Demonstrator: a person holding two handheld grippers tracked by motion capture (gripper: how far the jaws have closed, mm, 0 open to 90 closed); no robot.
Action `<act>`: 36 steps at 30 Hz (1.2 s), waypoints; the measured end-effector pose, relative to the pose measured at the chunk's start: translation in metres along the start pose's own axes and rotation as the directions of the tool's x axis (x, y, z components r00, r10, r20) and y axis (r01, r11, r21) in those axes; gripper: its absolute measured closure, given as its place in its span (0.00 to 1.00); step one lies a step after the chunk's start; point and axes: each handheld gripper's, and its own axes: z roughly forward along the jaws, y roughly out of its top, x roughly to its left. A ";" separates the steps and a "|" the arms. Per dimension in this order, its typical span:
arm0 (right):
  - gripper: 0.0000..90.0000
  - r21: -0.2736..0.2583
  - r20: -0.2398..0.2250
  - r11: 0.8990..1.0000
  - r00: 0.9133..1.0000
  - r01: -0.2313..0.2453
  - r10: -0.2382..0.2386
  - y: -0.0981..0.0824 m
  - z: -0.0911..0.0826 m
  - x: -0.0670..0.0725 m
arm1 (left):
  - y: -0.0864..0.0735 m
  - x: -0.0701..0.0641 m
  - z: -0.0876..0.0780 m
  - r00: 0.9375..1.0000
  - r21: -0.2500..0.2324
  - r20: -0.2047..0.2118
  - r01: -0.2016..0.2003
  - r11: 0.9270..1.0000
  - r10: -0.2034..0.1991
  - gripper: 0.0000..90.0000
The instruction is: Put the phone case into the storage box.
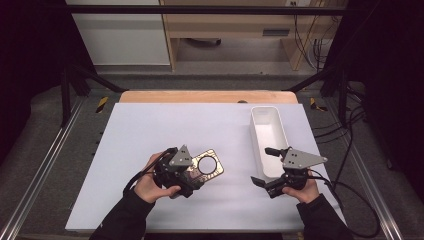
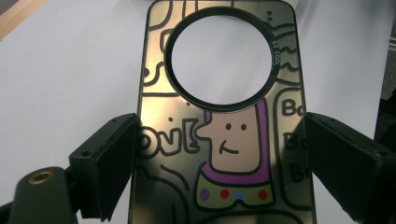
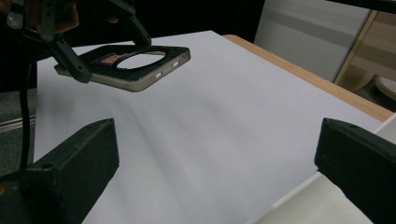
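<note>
A gold phone case [image 1: 208,167] with a round camera hole and cartoon drawings is held just above the white table sheet. My left gripper [image 1: 192,173] is shut on it across its width. In the left gripper view both black jaws press the long edges of the case [image 2: 233,154]. The right gripper view shows the case [image 3: 140,78] lifted off the sheet, with a faint shadow under it. My right gripper [image 1: 265,166] stands open at the lower right, beside the white bin, pointing left toward the case. Nothing lies between its jaws [image 3: 217,154].
A long white bin [image 1: 253,131] stands on the right part of the white sheet [image 1: 160,125]; nothing shows inside it. The table's wooden edge [image 1: 207,96] runs along the back. Black frame rails and cables flank both sides.
</note>
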 end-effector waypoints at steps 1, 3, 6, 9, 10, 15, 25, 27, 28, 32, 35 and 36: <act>0.00 0.004 -0.006 1.000 1.000 0.006 -0.006 0.000 0.001 0.001 | 0.000 -0.001 0.000 1.000 0.001 0.001 -0.002 1.000 0.002 0.13; 0.00 0.009 -0.016 1.000 1.000 0.017 -0.017 0.001 0.003 0.004 | 0.001 -0.003 0.001 1.000 0.003 0.003 -0.011 1.000 0.011 0.13; 0.00 0.024 -0.036 0.999 0.999 0.038 -0.037 0.002 0.007 0.007 | 0.002 -0.005 0.001 1.000 0.002 0.005 -0.026 1.000 0.026 0.13; 0.01 0.037 -0.054 0.998 0.997 0.060 -0.058 0.002 0.010 0.010 | 0.003 -0.008 0.001 0.999 0.000 0.000 -0.048 0.999 0.048 0.13; 0.01 0.040 -0.059 0.997 0.996 0.064 -0.062 0.002 0.011 0.012 | 0.003 -0.009 0.001 0.999 0.001 0.001 -0.052 0.999 0.052 0.13; 0.01 0.049 -0.073 0.994 0.993 0.097 -0.093 0.003 0.015 0.015 | 0.005 -0.013 0.000 0.997 -0.004 0.005 -0.072 0.997 0.072 0.13; 0.03 0.044 -0.106 0.988 0.984 0.149 -0.144 0.008 0.018 0.022 | 0.008 -0.020 -0.003 0.993 -0.009 0.005 -0.114 0.993 0.115 0.13; 0.03 0.047 -0.108 0.987 0.983 0.151 -0.146 0.008 0.019 0.022 | 0.009 -0.021 -0.004 0.993 -0.011 0.002 -0.121 0.993 0.121 0.13; 0.03 0.047 -0.110 0.987 0.983 0.151 -0.145 0.008 0.019 0.022 | 0.010 -0.021 -0.004 0.992 -0.013 0.006 -0.125 0.992 0.125 0.13; 0.02 0.046 -0.119 0.983 0.978 0.175 -0.169 0.012 0.019 0.025 | 0.011 -0.022 -0.003 0.990 -0.011 0.008 -0.137 0.990 0.137 0.13; 0.02 0.042 -0.125 0.981 0.975 0.190 -0.184 0.014 0.020 0.026 | 0.013 -0.024 -0.003 0.988 -0.015 0.004 -0.156 0.988 0.157 0.13; 0.02 0.041 -0.126 0.980 0.974 0.194 -0.187 0.014 0.020 0.027 | 0.013 -0.023 -0.004 0.987 -0.014 0.006 -0.157 0.987 0.158 0.13</act>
